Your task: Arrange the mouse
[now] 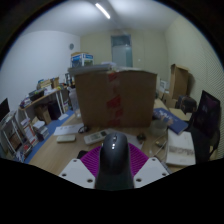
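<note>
A dark grey computer mouse (114,158) sits between my two fingers, its nose pointing away from me. The magenta pads (93,159) press against both of its sides. My gripper (114,168) is shut on the mouse and holds it above the wooden desk (62,146), well clear of the surface. The lower end of the mouse and the fingertips are hidden at the bottom of the view.
A large brown cardboard box (115,97) stands on the desk straight ahead. A white keyboard (97,135) lies in front of it. Papers (181,149) and a dark monitor (207,120) are at the right. Shelves with clutter (45,100) are at the left.
</note>
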Motion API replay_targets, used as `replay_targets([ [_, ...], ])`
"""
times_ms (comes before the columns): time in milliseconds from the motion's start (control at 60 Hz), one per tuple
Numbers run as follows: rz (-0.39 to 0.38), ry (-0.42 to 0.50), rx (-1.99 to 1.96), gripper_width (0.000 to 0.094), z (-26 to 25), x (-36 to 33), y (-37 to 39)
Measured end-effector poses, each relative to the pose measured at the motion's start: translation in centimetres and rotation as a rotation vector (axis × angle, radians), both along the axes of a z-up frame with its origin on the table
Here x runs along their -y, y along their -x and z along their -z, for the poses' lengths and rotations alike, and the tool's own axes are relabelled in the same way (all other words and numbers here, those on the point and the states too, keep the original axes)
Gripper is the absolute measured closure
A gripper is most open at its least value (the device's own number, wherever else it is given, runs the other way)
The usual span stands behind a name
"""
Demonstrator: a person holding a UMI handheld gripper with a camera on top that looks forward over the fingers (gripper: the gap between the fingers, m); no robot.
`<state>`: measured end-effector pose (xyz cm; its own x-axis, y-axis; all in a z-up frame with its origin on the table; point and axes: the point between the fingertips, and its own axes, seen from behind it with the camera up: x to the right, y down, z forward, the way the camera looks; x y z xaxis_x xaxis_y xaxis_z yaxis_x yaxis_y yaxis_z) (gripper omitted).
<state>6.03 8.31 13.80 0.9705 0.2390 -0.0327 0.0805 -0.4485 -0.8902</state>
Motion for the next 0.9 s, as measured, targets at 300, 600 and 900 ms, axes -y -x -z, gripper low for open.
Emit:
replay_targets([
  [300, 0.031, 0.241, 0.003, 0.0567, 14.1, 2.7, 3.7],
  [600, 0.075, 0.274, 0.034, 0.0086, 12.0, 3.8, 2.9],
  [900, 0.113, 0.234, -0.017, 0.0099, 1.7, 12.5, 2.2],
])
